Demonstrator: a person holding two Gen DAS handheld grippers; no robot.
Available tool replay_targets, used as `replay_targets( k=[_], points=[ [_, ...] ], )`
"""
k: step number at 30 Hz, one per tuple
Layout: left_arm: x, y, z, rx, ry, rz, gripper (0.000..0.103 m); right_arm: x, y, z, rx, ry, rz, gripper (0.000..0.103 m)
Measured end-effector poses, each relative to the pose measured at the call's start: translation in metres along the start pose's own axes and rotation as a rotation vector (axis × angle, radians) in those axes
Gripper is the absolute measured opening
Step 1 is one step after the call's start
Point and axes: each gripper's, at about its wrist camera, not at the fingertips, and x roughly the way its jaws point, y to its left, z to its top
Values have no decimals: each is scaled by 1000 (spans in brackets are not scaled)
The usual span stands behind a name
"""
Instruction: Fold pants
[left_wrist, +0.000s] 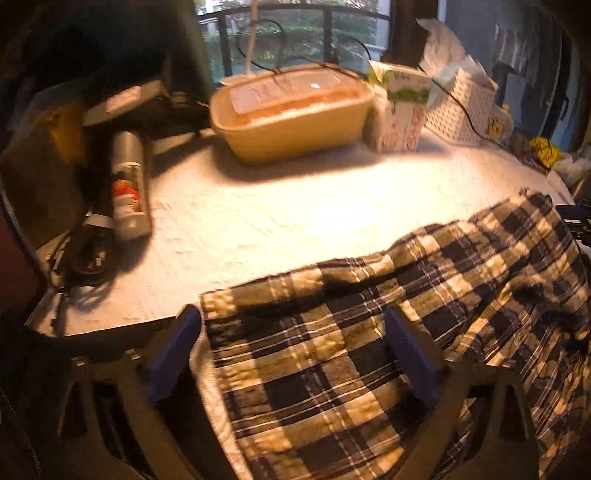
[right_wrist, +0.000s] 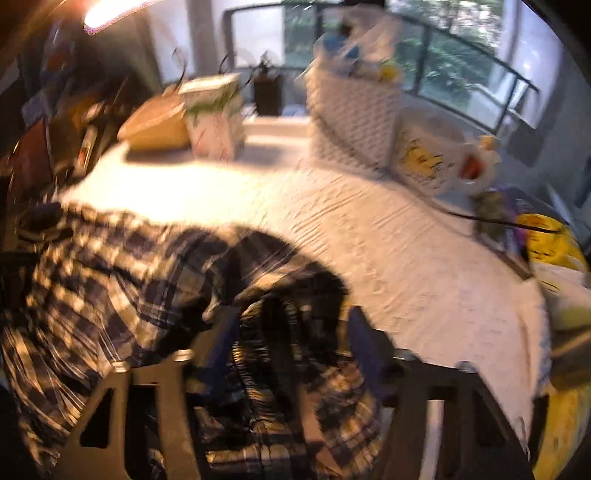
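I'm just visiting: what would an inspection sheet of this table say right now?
Surface: table under a white textured cloth, brightly lit.
Job's things: plaid pants crumpled at the near edge, not yet folded.
Clutter: tan tub, printed carton, white lattice basket, spray can lying flat.
Grippers: left tool open, straddling a pant end; right tool around bunched fabric, grip unclear through blur.
Cables: black cord coiled at the left edge.
Surroundings: window railing, greenery outside.

Crinkled plaid cloth pants (left_wrist: 332, 350) on matt textured tablecloth (left_wrist: 258, 221).
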Motion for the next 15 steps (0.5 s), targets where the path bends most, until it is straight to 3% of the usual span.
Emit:
replay_targets(
  k=[2, 4, 6, 7, 15],
  points=[
    [2, -5, -4, 25, -13, -1, 78, 14, 9, -2, -48, 30, 24, 37],
    [-3, -9, -5, 38, -20, -40, 41, 19, 15, -3, -83, 28, 23, 20],
    [-5, -14, -2, 55, -18, -33, 13, 15, 12, -1, -83, 7, 15, 11],
    [-4, -15, 0, 55, -12, -47, 4, 10, 7, 1, -73, -18, 4, 11],
    [-9, -9, 47, 27, -91, -33, 3, -55, -43, 22, 9, -231, -106, 9]
  ],
)
